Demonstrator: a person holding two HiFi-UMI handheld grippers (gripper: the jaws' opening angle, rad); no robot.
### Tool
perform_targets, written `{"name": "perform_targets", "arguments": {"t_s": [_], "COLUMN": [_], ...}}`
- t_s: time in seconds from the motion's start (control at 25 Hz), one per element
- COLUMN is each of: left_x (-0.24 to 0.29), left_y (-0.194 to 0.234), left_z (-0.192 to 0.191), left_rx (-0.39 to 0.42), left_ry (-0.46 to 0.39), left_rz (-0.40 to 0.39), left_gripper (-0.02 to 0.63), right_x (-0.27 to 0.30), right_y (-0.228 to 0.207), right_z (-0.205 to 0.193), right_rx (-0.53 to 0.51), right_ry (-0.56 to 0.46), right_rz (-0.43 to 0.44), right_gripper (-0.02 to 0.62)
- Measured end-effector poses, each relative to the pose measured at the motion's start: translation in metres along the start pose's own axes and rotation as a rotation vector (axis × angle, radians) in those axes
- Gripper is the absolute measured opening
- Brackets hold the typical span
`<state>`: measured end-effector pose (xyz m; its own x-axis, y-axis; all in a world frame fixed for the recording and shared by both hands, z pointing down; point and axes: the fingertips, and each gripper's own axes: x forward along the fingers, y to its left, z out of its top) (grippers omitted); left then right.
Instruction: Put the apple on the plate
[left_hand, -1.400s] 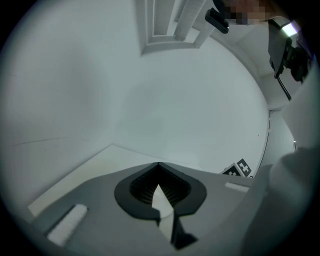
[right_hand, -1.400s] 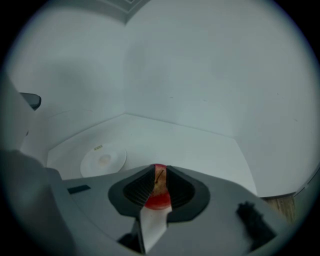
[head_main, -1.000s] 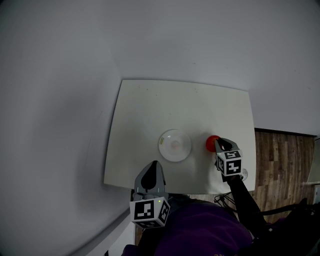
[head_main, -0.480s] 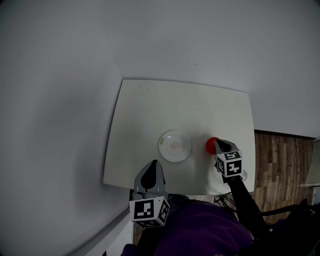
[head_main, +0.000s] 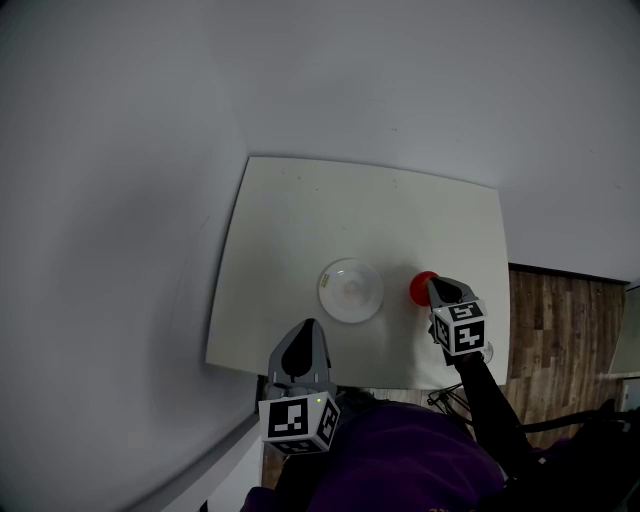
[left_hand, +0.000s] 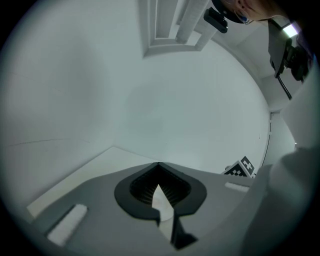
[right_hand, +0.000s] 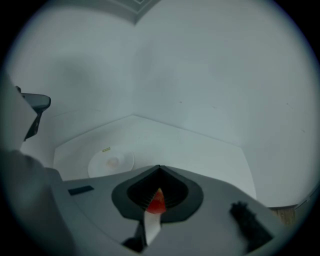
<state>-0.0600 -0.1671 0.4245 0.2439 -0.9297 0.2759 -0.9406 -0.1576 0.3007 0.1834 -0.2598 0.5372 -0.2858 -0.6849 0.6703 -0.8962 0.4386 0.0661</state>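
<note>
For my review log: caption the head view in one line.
Right gripper at apple beside plate; left gripper at near table edge.

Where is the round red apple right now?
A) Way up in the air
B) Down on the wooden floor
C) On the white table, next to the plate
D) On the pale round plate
C: in the head view the round red apple sits on the white table, just to the right of the pale round plate and not on it.
</note>
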Motion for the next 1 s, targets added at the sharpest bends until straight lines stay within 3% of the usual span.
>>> {"name": "perform_targets", "arguments": {"t_s": [1.0], "left_x": [-0.021], "left_y": [0.018], "left_z": [0.000], "left_rx": [-0.030], "left_ry": [-0.034], "left_rz": [0.079], "left_gripper": [0.008], "right_x": [0.016], "right_y": [0.060], "right_z": [0.036], "right_rx": [-0.119], "right_ry": [-0.044], "right_rz": [0.148], "right_gripper": [0.011]}}
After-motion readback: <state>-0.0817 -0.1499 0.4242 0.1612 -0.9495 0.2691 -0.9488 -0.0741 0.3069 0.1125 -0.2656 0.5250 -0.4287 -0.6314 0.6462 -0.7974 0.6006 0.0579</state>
